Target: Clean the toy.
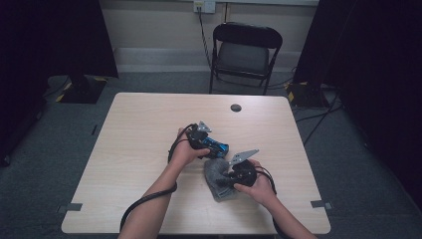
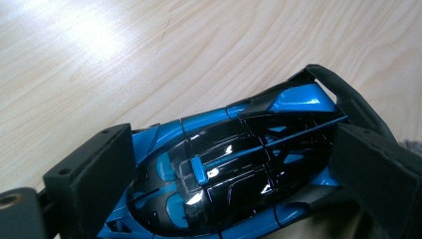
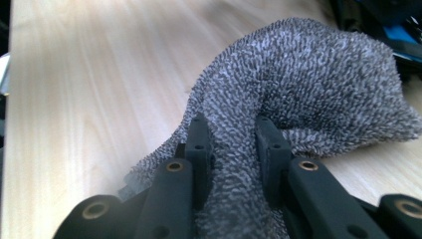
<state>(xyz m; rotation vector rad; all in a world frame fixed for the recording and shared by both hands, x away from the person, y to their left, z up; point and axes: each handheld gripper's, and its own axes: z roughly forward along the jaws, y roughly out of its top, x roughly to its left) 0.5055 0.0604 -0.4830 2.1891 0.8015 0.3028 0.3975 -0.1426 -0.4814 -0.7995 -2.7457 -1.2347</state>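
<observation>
Right tongs (image 3: pixel 231 144) clamp 1 grey cloth (image 3: pixel 308 84); left tongs (image 2: pixel 239 169) grip 1 blue toy car (image 2: pixel 224 164) on 1 table (image 1: pixel 144 129).

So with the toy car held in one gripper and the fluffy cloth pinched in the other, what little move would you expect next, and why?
Probably the right gripper carries the grey cloth over onto the blue and black toy car to wipe it. The left gripper has the car clamped between its jaws on the table, and in the high view the cloth lies right beside it.
</observation>
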